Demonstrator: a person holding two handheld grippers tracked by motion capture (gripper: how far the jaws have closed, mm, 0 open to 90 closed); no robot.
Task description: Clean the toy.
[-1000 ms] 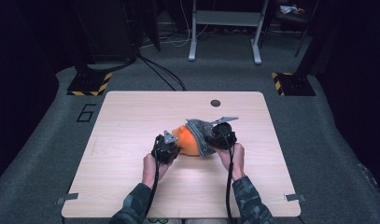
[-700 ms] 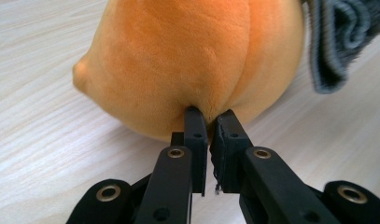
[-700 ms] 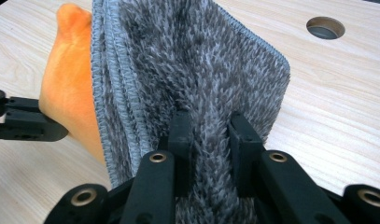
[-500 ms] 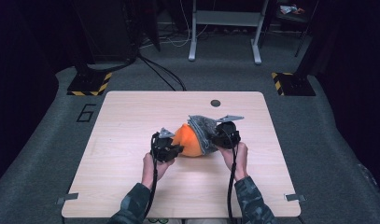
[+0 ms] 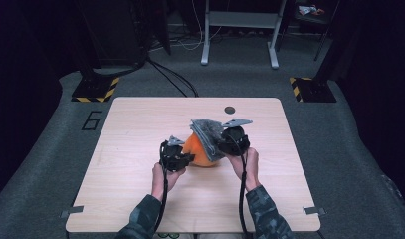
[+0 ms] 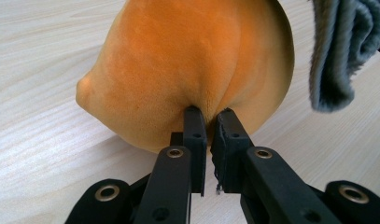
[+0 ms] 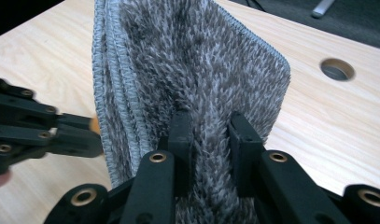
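**Both grippers clamped: left on cushion, right on cloth**

The left gripper [image 5: 186,158] is closed on a pinch of the orange cushion [image 5: 200,150]. In the left gripper view, the jaws stand almost together, and the cushion fabric [image 6: 187,65] puckers into a fold between their tips. The cushion rests on the table [image 5: 135,149], near its centre, between the two grippers.

The right gripper [image 5: 225,144] is closed on the grey cloth [image 5: 208,133]. In the right gripper view, the jaws pinch a ridge of the shaggy pile [image 7: 197,70], and the cloth stands up from them with its stitched edge on the left. In the high view, the cloth lies draped over the cushion's right and far side, touching it.

The left gripper [image 7: 92,135] appears at the left of the right gripper view, just beside the cloth edge. A round hole [image 5: 230,110] in the table lies beyond the cloth.
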